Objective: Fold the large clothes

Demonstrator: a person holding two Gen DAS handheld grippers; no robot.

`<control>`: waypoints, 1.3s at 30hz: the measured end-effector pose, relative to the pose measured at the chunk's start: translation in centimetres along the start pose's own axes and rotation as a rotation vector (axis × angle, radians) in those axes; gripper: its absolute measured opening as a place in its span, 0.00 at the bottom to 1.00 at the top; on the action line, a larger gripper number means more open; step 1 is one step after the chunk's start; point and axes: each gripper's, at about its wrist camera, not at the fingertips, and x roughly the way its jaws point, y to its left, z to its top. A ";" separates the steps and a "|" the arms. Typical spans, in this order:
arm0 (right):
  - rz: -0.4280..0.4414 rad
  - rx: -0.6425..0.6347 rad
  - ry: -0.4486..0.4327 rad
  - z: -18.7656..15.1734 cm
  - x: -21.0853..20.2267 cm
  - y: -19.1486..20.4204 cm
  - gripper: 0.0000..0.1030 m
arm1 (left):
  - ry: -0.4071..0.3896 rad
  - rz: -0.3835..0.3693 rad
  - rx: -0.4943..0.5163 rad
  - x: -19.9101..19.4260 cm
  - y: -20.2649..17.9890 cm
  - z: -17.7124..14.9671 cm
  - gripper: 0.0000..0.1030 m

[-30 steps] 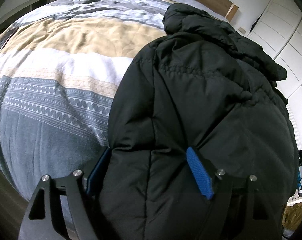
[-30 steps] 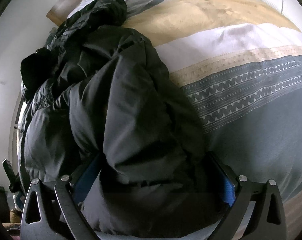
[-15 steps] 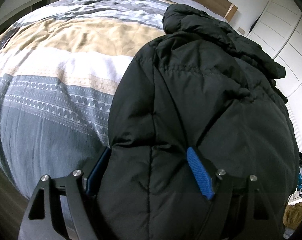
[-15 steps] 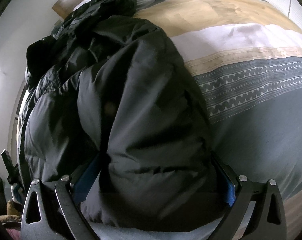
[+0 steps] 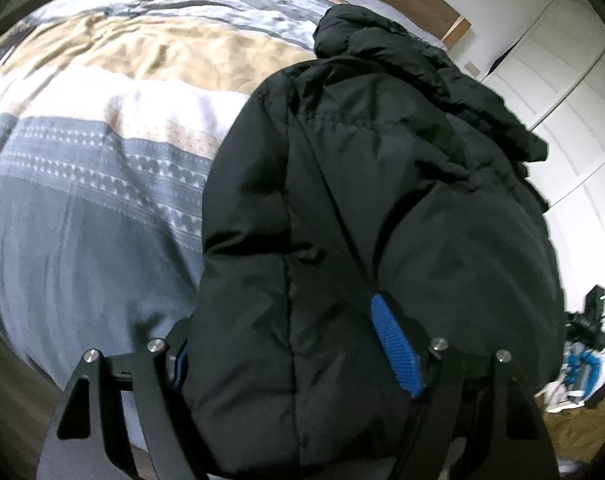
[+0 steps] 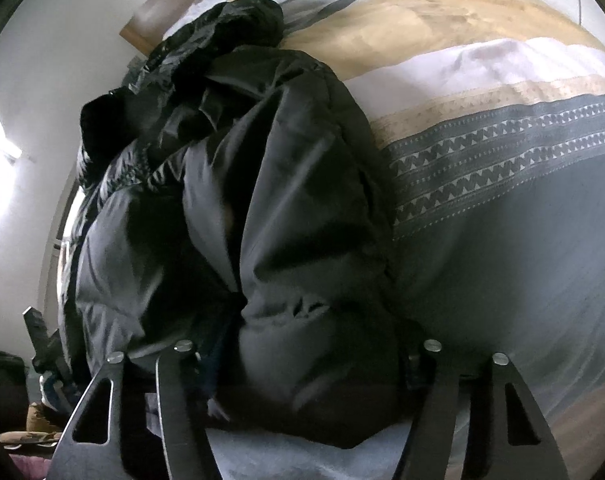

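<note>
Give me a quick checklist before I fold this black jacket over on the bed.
1. Left gripper has jacket fabric between its fingers: ok.
2. Right gripper has jacket fabric between its fingers: ok.
3. Both grips firm enough to lift: cannot tell.
4. Bare bedspread beside the jacket to fold onto: ok.
5. Jacket lies flat and smooth: not ok, bunched near the hood.

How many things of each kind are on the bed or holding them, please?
Black puffer jacket: 1
Striped duvet: 1
Tongs: 2, the left tongs and the right tongs, each with jacket fabric between its fingers
Total: 4
</note>
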 end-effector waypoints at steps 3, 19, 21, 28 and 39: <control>0.025 0.000 -0.004 -0.3 -0.2 -0.3 0.55 | 0.003 -0.029 -0.021 -0.2 -0.1 -0.3 0.65; 0.187 -0.092 -0.050 -1.5 -1.3 2.9 0.14 | -0.017 -0.177 -0.051 -2.5 -3.5 1.2 0.07; 0.213 -0.107 -0.081 -1.0 -2.1 3.7 0.13 | -0.041 -0.199 -0.063 -3.3 -4.1 2.0 0.07; 0.290 -0.159 -0.219 2.1 -6.0 6.5 0.11 | -0.136 -0.285 -0.123 -6.6 -5.4 5.9 0.06; 0.426 -0.141 -0.493 11.3 -13.0 9.4 0.11 | -0.343 -0.536 -0.185 -12.4 -7.6 17.9 0.06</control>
